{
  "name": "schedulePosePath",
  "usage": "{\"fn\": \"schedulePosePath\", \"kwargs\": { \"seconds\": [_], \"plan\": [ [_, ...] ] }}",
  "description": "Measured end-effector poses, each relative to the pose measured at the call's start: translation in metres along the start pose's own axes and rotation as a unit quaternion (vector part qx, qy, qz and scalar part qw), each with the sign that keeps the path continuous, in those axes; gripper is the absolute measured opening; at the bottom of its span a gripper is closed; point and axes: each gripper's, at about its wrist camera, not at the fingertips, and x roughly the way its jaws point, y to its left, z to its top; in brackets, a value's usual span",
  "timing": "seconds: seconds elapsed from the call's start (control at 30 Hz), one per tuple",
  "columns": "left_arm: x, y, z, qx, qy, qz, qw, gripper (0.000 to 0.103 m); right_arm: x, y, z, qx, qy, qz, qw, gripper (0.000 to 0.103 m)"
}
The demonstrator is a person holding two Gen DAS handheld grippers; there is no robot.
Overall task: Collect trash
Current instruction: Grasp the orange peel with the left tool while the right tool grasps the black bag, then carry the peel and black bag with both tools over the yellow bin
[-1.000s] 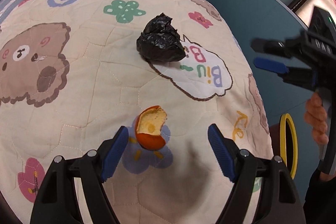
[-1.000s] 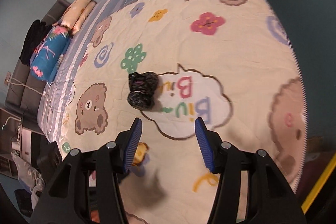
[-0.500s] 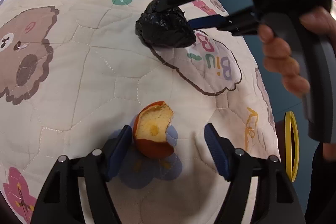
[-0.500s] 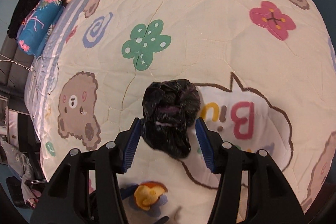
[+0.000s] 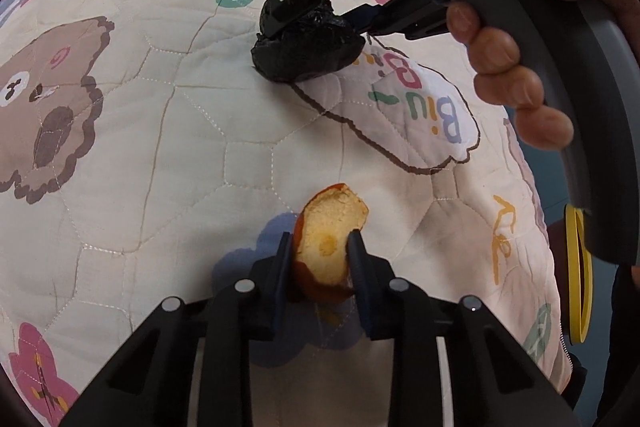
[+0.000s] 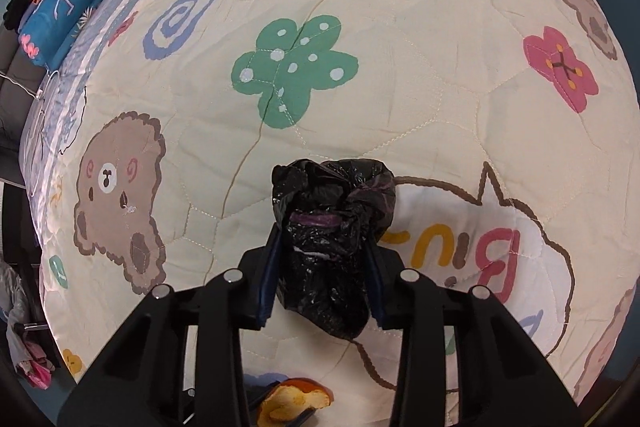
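Trash: orange peel (image 5: 330,251) and crumpled black bag (image 6: 332,247), both lying on patterned quilt (image 5: 160,147), well apart. Left gripper (image 5: 318,259) jaws just closed, clamped on peel's sides. Right gripper (image 6: 320,267) jaws just closed, squeezing bag across middle. Peel probably light, stiffish, brittle at rim: gentle grip low on curve. Bag likely soft, light, slippery: pinch bunched folds. Hand (image 5: 516,79) grips right handle.

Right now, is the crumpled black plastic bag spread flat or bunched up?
Bunched up: the crumpled black plastic bag sits as a wrinkled lump on the quilt, pinched by the right gripper.
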Motion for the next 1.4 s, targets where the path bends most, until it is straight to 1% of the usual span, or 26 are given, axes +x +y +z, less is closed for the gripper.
{"fn": "schedulePosePath", "kwargs": {
  "seconds": [0.13,0.3,0.57,0.6,0.67,0.77,0.9,0.97,1.0,1.07,1.1,1.13,1.4],
  "plan": [
    [-0.009,-0.002,-0.003,0.012,-0.006,0.01,0.9999,0.019,-0.002,0.002,-0.006,-0.001,-0.002,0.0,1.0,0.03],
    [-0.023,-0.011,-0.004,0.026,-0.01,0.013,0.9995,0.016,-0.017,0.0,-0.015,0.008,-0.005,0.025,1.0,0.029],
    [-0.055,-0.02,-0.013,0.05,-0.019,0.022,0.9983,0.016,-0.071,-0.007,-0.032,0.011,-0.039,0.036,0.999,0.029],
    [-0.058,-0.02,-0.013,0.051,-0.021,0.023,0.9982,0.016,-0.083,-0.011,-0.038,0.015,-0.046,0.035,0.998,0.029],
    [-0.065,-0.019,-0.014,0.05,-0.025,0.022,0.9982,0.016,-0.093,-0.016,-0.044,0.019,-0.049,0.033,0.998,0.029],
    [-0.075,-0.027,-0.014,0.051,-0.032,0.022,0.9979,0.016,-0.114,-0.024,-0.057,0.02,-0.06,0.02,0.998,0.029],
    [-0.087,-0.041,-0.016,0.059,-0.041,0.023,0.9971,0.016,-0.147,-0.044,-0.083,0.032,-0.076,0.015,0.996,0.029],
    [-0.092,-0.049,-0.017,0.065,-0.045,0.024,0.9966,0.016,-0.155,-0.051,-0.091,0.035,-0.082,0.011,0.996,0.029],
    [-0.095,-0.052,-0.017,0.068,-0.047,0.024,0.9963,0.016,-0.168,-0.06,-0.102,0.042,-0.089,0.004,0.995,0.029],
    [-0.101,-0.062,-0.019,0.074,-0.051,0.023,0.9957,0.016,-0.175,-0.067,-0.111,0.049,-0.096,0.005,0.994,0.029],
    [-0.102,-0.066,-0.02,0.077,-0.052,0.023,0.9954,0.016,-0.185,-0.078,-0.123,0.055,-0.102,0.008,0.993,0.029],
    [-0.104,-0.071,-0.02,0.079,-0.052,0.023,0.9952,0.016,-0.188,-0.082,-0.126,0.058,-0.104,0.006,0.993,0.029],
    [-0.103,-0.108,-0.021,0.097,-0.036,0.018,0.9944,0.016,-0.222,-0.137,-0.171,0.094,-0.112,-0.007,0.989,0.029]
  ]
}}
